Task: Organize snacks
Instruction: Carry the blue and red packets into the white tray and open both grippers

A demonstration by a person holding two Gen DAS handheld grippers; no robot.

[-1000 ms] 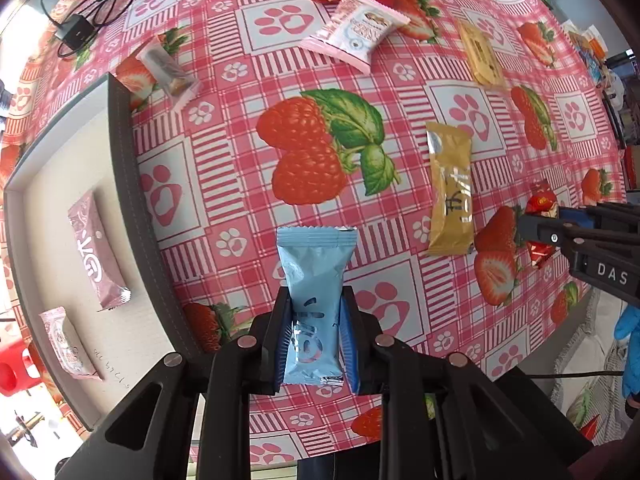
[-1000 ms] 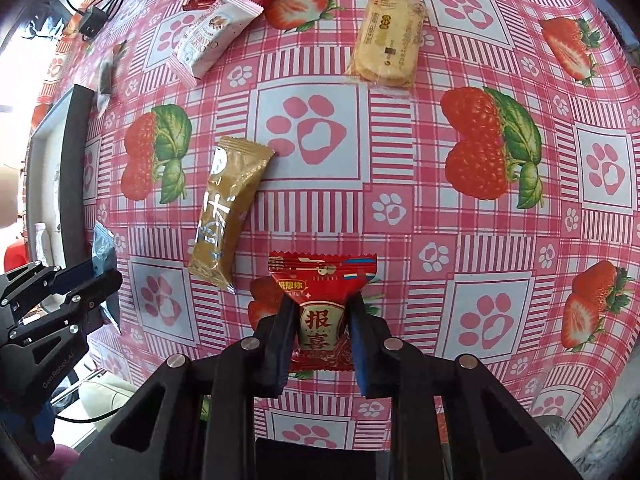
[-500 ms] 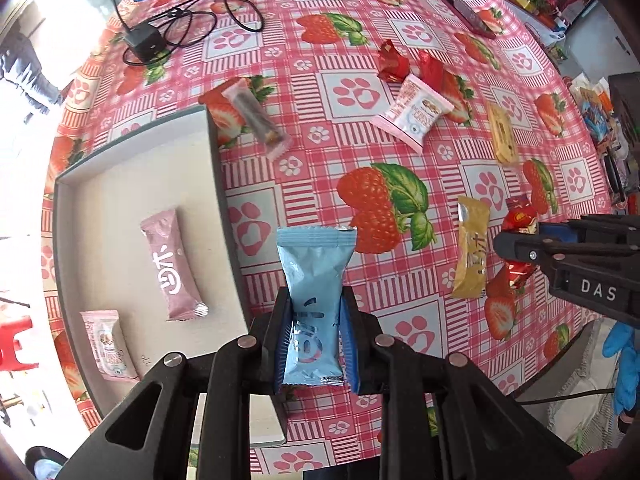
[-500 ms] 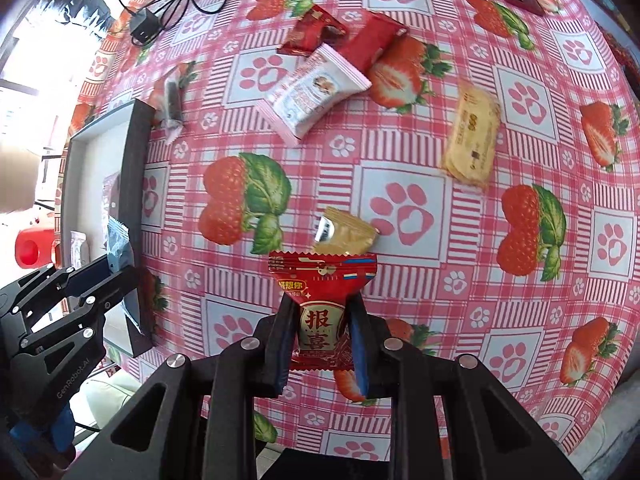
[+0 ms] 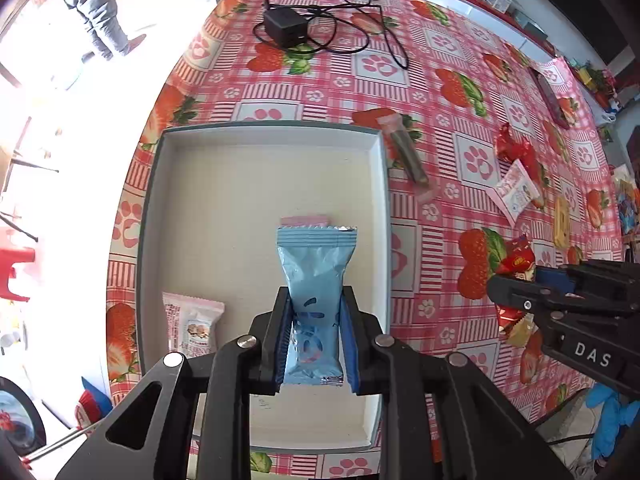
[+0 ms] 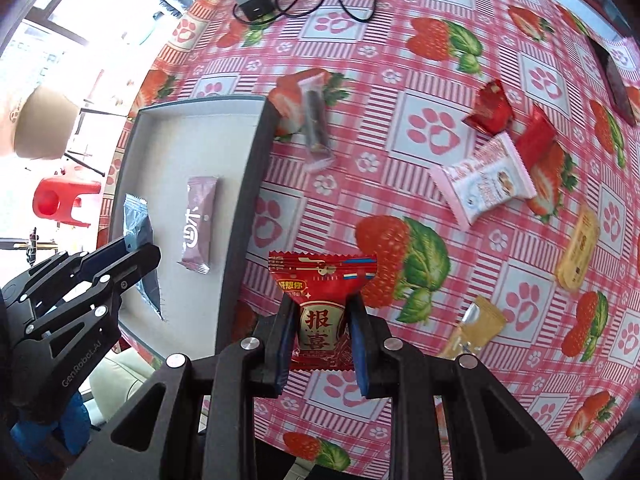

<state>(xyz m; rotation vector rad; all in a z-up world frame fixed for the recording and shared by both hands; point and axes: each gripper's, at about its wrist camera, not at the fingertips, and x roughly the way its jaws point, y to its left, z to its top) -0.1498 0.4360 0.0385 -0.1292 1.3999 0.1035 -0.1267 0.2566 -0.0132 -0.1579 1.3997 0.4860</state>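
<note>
My left gripper is shut on a blue snack packet and holds it above the white tray. In the tray lie a pink packet and a mauve bar, mostly hidden behind the blue packet in the left wrist view. My right gripper is shut on a red snack packet over the tablecloth, just right of the tray's dark wall. The left gripper shows in the right wrist view, the right gripper in the left wrist view.
Loose snacks lie on the strawberry tablecloth: a dark stick in clear wrap, a pink-white packet, two red packets, a yellow bar, a gold bar. A charger with cables sits at the far side.
Both grippers have risen and swung left. The blue packet went from over the tablecloth to over the tray; the red packet came close to the tray's wall. Both grips unchanged.
</note>
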